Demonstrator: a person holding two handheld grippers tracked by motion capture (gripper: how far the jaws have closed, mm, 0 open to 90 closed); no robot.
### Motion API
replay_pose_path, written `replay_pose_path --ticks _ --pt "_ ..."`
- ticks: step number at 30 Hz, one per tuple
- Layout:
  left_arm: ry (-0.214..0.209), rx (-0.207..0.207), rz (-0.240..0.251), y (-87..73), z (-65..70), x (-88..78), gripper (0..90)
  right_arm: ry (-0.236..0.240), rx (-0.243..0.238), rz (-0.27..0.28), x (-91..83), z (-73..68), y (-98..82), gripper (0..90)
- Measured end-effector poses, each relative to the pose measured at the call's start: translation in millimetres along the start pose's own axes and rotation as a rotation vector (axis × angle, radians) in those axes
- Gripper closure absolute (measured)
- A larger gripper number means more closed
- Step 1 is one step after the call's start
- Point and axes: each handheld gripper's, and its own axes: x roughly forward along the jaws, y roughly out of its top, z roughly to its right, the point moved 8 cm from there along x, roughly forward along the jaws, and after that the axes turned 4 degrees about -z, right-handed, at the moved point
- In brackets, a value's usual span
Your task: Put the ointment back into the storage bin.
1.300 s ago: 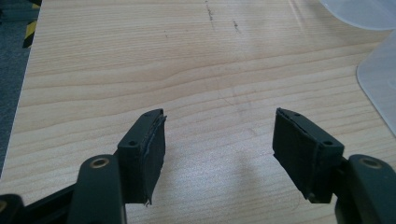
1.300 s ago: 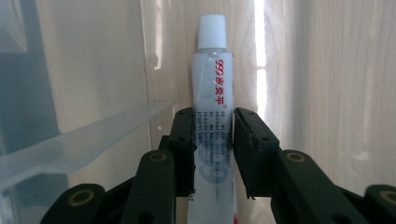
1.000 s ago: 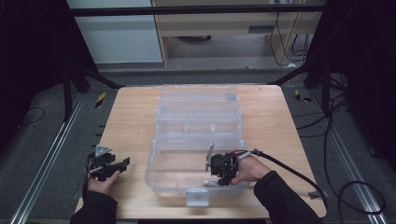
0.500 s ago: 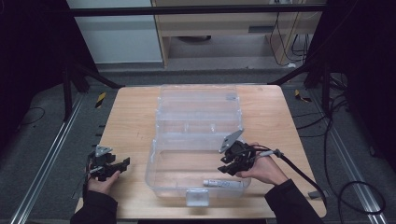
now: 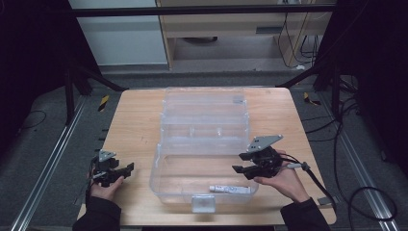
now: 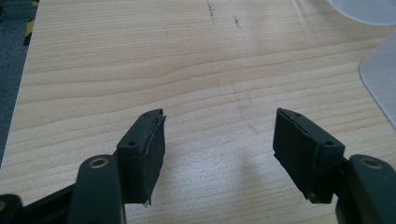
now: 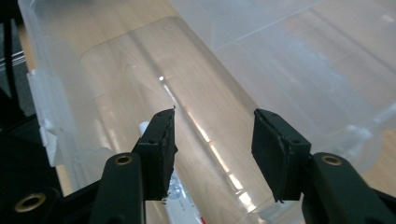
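clear box (image 5: 204, 144) mid-table, perhaps a white tube (image 5: 232, 188) inside

The white tube (image 7: 180, 196) lies partly behind a jaw; its print seems unreadable.

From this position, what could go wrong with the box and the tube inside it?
1. The right gripper, jaws open, hangs at the clear box's right wall; a careless move could knock the wall and shift the box.
2. The white tube lies loose against the front wall and might roll if the box is jolted.
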Motion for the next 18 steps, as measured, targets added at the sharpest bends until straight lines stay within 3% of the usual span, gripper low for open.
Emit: replay_pose_path --ticks 9,13,18 --pt "0.003 -0.001 0.000 -0.1 -0.4 0.1 34.2 -0.075 0.073 0.170 -26.6 15.8 0.2 38.5" --pt "0.003 0.000 0.002 0.1 -0.6 -0.1 34.2 -0.109 0.093 0.206 -35.3 24.3 -4.5 31.6" --pt "0.001 0.005 0.008 0.8 -0.3 -0.4 34.2 -0.149 0.158 0.234 -40.9 39.1 -20.7 25.2"
